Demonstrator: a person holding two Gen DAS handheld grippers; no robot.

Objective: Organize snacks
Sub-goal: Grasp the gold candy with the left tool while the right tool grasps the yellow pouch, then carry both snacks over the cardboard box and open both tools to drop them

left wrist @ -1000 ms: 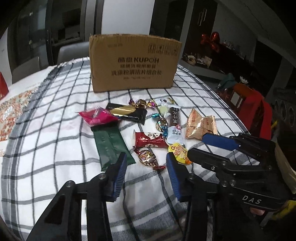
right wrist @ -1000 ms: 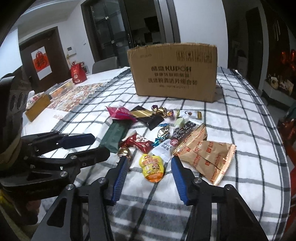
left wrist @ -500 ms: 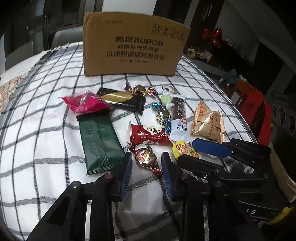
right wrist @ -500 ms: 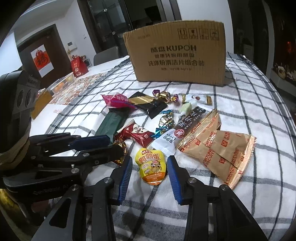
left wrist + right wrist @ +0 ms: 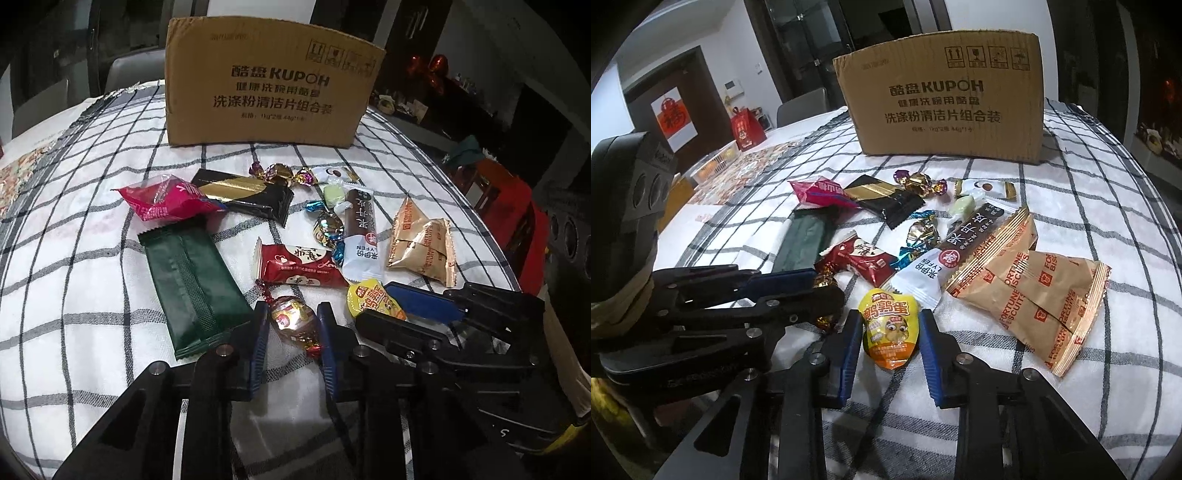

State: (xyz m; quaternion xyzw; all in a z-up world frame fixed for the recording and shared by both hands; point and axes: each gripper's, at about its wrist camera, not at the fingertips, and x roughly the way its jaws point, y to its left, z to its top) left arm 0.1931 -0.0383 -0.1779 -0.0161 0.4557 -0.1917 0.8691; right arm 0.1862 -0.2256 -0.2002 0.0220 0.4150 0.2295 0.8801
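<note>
Snacks lie scattered on a checked tablecloth in front of a cardboard box (image 5: 271, 77). My left gripper (image 5: 291, 323) is low on the cloth, its blue pads on either side of a foil-wrapped candy (image 5: 293, 320), close to it or just touching. My right gripper (image 5: 888, 332) has its pads on either side of a yellow quail-egg packet (image 5: 891, 330) with small gaps showing. That packet also shows in the left wrist view (image 5: 373, 299). A red packet (image 5: 299, 271), a green packet (image 5: 192, 284) and a fortune-biscuit bag (image 5: 1030, 288) lie nearby.
A pink packet (image 5: 162, 197), a black-and-gold packet (image 5: 245, 194), a brown-and-white bar (image 5: 360, 232) and small wrapped candies (image 5: 280, 171) lie further back. The two grippers are side by side and nearly touching. A red gift box (image 5: 746, 129) stands far left.
Both grippers moved forward and down and narrowed. The left one now brackets the foil candy, the right one the yellow packet.
</note>
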